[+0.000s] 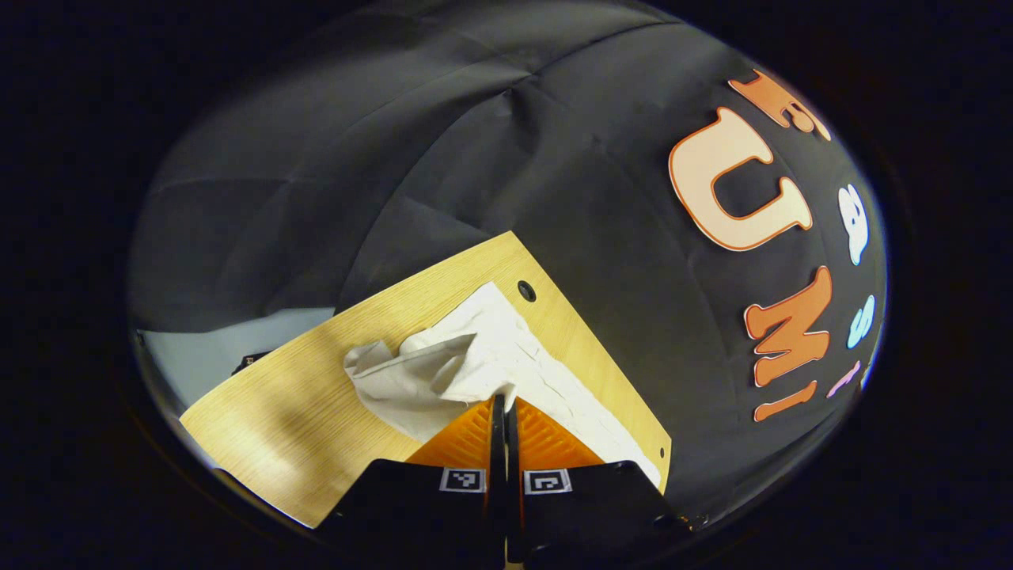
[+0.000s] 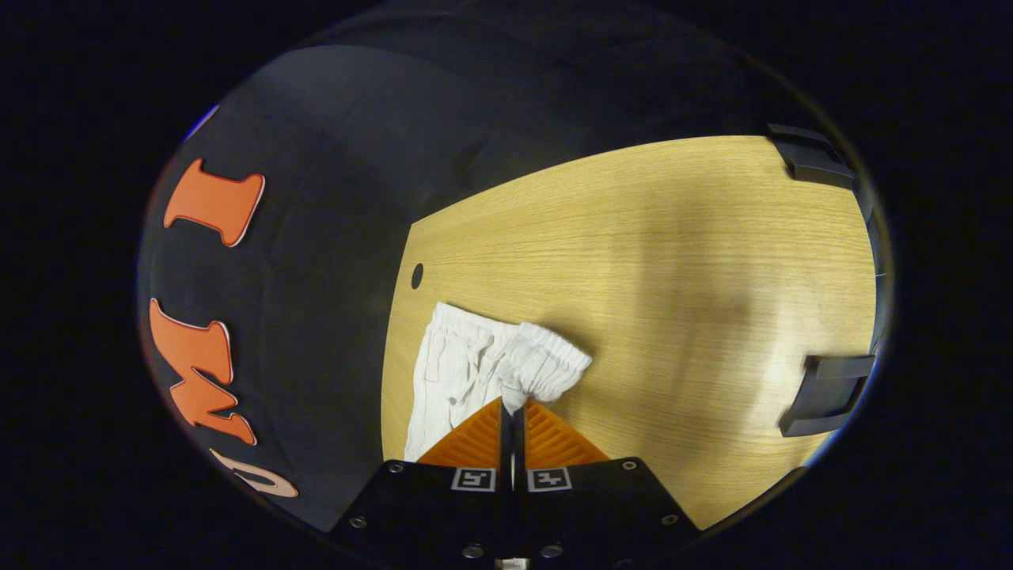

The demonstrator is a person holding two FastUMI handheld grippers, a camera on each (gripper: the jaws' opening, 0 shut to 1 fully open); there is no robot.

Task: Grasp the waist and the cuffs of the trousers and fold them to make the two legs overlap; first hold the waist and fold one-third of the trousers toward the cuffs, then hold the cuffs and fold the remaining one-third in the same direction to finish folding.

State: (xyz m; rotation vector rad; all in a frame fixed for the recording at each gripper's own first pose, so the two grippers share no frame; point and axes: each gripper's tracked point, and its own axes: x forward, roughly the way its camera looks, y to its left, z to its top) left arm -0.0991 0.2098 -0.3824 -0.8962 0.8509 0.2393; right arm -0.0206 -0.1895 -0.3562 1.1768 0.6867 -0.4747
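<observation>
Wooden table (image 2: 673,261) below; both tools low, left tool (image 1: 503,400) and right tool (image 2: 513,405) each pinching white trousers (image 2: 475,364).

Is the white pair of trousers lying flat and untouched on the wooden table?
No: in the right gripper view the hand-held gripper is closed on the trousers at the gathered waistband, bunching it up off the table.

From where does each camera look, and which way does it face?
Left gripper view: rides on the left tongs, faces down over the table corner; own fingers pinch the trousers cuff end.
Right gripper view: rides on the right tongs, faces across the table; own fingers pinch the trousers at the waist.
Shared: trousers, table, black wall.
</observation>
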